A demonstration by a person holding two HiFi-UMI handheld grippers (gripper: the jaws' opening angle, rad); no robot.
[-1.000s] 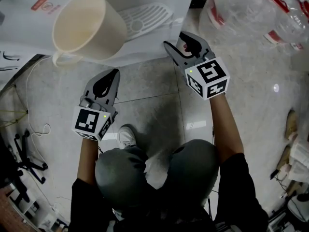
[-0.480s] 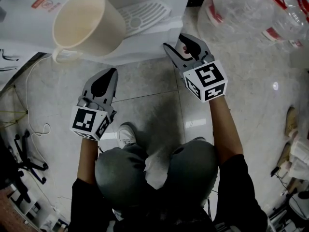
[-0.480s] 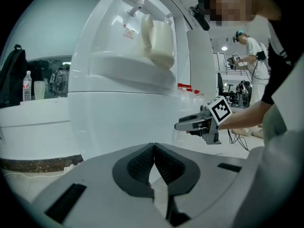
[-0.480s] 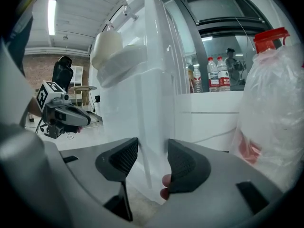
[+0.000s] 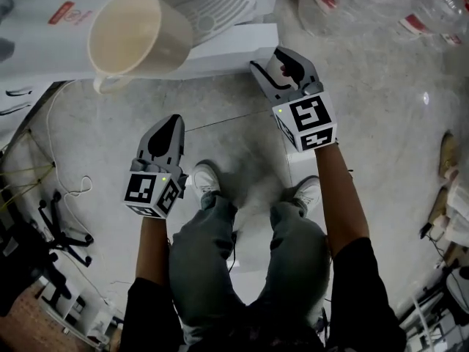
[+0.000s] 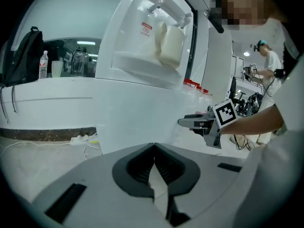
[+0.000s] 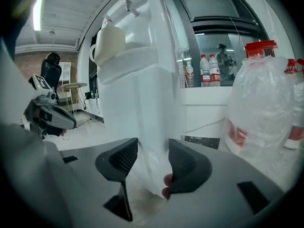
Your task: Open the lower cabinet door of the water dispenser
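Observation:
The white water dispenser [image 5: 220, 50] stands ahead of me, with a cream mug [image 5: 135, 35] on its drip tray. My right gripper [image 5: 270, 63] is at the right edge of the lower cabinet door [image 7: 152, 127]. In the right gripper view [image 7: 152, 161] the white panel's edge fills the gap between both ribbed pads, which sit against it. My left gripper [image 5: 168, 123] hangs lower left, away from the dispenser. Its jaws [image 6: 153, 148] are shut with nothing between them. It faces the dispenser's left side [image 6: 137, 113].
Large clear water bottles [image 5: 366, 6] with red caps [image 7: 260, 47] stand right of the dispenser. Cables [image 5: 66, 189] and a power strip [image 6: 83, 139] lie on the floor at left, near a chair base [image 5: 44, 233]. My feet [image 5: 205, 178] stand just below the grippers.
I have stood back, and my legs and feet now show below the grippers. The left gripper has drawn toward me and rolled. The right gripper stays on the door's edge.

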